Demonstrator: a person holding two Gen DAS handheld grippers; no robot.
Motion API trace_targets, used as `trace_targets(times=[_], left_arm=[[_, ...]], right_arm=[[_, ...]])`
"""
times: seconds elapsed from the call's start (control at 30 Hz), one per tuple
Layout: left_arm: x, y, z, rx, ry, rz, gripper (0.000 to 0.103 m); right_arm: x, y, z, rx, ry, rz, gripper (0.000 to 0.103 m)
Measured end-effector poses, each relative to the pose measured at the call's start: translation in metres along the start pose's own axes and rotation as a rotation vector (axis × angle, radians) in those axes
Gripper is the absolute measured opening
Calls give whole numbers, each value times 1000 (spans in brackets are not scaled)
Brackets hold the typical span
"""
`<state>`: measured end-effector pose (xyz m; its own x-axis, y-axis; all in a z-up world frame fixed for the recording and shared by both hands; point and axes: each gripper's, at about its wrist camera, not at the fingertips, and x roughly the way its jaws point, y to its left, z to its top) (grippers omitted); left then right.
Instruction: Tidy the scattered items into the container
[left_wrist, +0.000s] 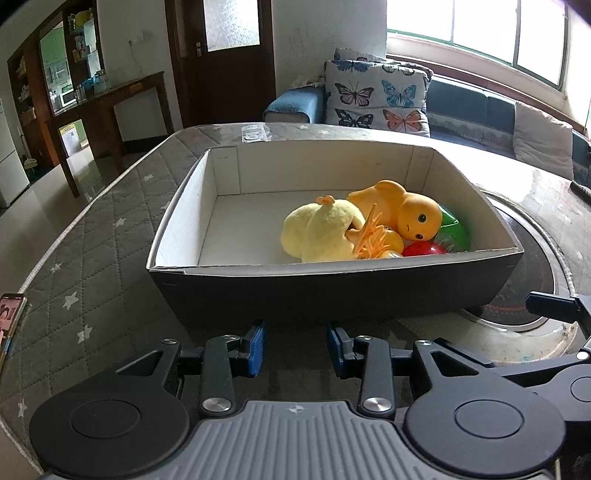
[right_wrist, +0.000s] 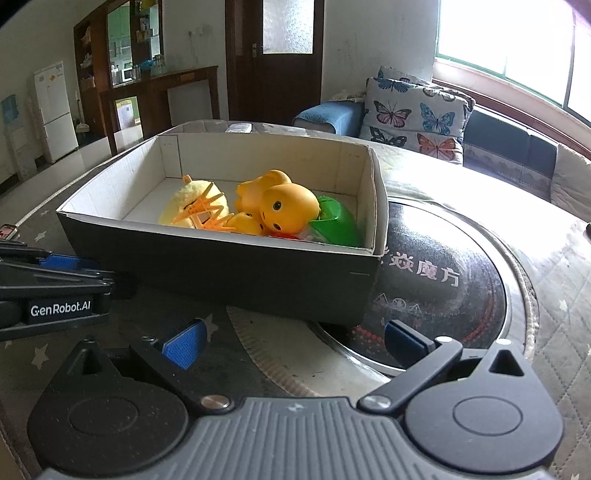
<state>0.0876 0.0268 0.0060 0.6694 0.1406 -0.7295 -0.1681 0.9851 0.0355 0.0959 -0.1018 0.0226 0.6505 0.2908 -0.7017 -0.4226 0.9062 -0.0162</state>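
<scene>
A dark cardboard box (left_wrist: 332, 295) with a white inside stands on the table; it also shows in the right wrist view (right_wrist: 221, 273). In it lie a yellow plush chick (left_wrist: 317, 232), an orange rubber toy (left_wrist: 406, 214), an orange claw clip (left_wrist: 369, 236), a red ball (left_wrist: 421, 249) and a green item (left_wrist: 454, 230). The same toys show in the right wrist view: plush (right_wrist: 192, 199), rubber toy (right_wrist: 284, 206), green item (right_wrist: 336, 225). My left gripper (left_wrist: 297, 347) is open and empty just in front of the box. My right gripper (right_wrist: 291, 339) is wide open and empty near the box's front right corner.
A grey quilted cloth with stars (left_wrist: 92, 258) covers the table. A round black induction plate (right_wrist: 443, 288) is set in the table, partly under the box. A phone (left_wrist: 9, 321) lies at the left edge. A sofa with butterfly pillows (left_wrist: 376, 96) stands behind.
</scene>
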Motion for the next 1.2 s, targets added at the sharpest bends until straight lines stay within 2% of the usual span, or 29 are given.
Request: trace_targets(times=[0.57,1.2], left_arm=[[17,1,5,-2,43,-6,38],[22,-5,8,7,54,-16,38]], right_arm=[[17,-6,5,6,34,2,103],[20,-9,6,7,46,10,103]])
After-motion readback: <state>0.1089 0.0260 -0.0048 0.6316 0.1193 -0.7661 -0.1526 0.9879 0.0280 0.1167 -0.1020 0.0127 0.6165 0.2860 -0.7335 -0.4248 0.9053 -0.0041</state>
